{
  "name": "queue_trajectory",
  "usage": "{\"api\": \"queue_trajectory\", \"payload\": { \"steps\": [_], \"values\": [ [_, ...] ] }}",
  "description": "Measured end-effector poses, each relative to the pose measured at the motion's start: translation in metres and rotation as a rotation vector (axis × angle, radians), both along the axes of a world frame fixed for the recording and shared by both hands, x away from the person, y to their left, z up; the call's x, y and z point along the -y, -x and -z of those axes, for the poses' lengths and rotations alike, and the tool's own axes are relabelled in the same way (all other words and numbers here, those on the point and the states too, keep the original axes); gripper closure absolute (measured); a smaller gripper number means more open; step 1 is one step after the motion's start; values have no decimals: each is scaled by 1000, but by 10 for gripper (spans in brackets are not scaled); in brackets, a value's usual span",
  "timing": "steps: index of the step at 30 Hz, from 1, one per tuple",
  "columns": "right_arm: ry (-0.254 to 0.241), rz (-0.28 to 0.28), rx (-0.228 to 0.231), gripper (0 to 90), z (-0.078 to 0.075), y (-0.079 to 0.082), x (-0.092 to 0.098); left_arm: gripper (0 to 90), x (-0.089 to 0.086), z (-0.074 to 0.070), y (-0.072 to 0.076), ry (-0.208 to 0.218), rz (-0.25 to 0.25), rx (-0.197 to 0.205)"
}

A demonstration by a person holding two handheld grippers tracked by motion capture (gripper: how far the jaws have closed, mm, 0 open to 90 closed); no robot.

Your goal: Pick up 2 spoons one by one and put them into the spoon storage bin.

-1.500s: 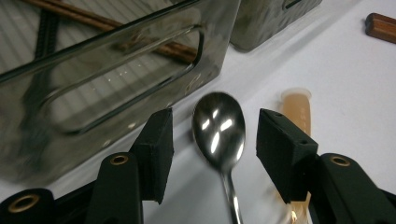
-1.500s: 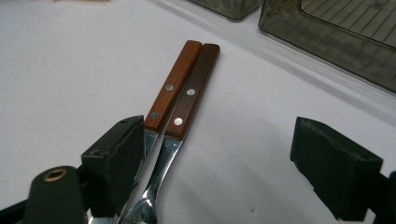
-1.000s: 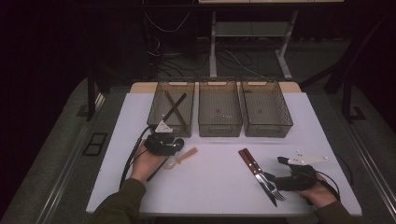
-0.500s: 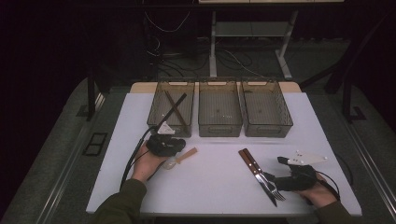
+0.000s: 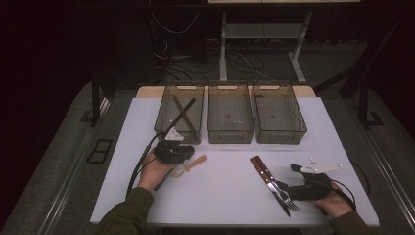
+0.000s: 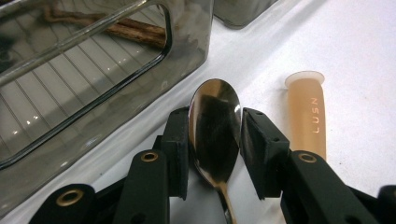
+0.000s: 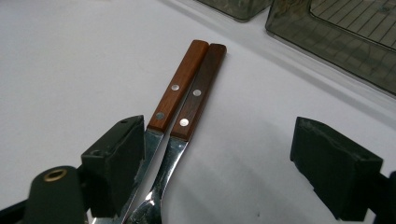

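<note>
My left gripper has a steel spoon by the bowl. Its jaws have just been closing and both pads now touch the bowl's rim. In the high view the left gripper sits just in front of the left bin. A tan handle lies on the table to the right of the spoon. My right gripper stands open over a knife and a fork, which lie side by side with wooden handles. The right gripper is near the table's front right.
Three smoky clear bins stand in a row at the back of the white table. The left bin holds two crossed dark sticks; the middle bin and right bin look bare. The table's front edge runs close behind both hands.
</note>
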State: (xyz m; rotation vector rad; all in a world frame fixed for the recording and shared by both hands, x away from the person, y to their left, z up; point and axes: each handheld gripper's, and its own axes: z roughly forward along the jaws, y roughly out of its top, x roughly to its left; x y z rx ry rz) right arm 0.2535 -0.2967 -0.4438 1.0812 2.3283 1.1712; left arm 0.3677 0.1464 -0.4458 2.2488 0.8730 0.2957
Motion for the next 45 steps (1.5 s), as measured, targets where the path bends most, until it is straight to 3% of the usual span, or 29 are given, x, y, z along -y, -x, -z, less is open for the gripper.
{"api": "queue_trajectory", "payload": {
  "steps": [2, 4, 10, 12, 26, 30, 33, 45],
  "values": [
    [2, 2, -6, 180, 0, 0, 0, 632, 0, 0, 0, 3, 7, 13],
    [0, 1, 0, 180, 0, 0, 0, 756, -2, -2, 0, 22, 4, 10],
    [0, 0, 1, 180, 0, 0, 0, 841, -1, -4, 2, 44, 35, 22],
    [2, -2, 0, 181, 0, 0, 0, 863, 0, -5, 3, 30, 47, 25],
    [-10, 1, -1, 180, -1, 0, 0, 869, -5, -9, 1, 36, 52, 20],
    [-33, 0, 8, 180, -2, 1, -1, 870, -10, -15, 1, 50, 49, 26],
    [-69, 8, -3, 121, -2, -1, -1, 870, -13, -21, 1, 61, 50, 32],
    [-78, 4, -8, 120, 0, -3, -12, 870, -19, -47, 2, 123, 38, 35]
  ]
}}
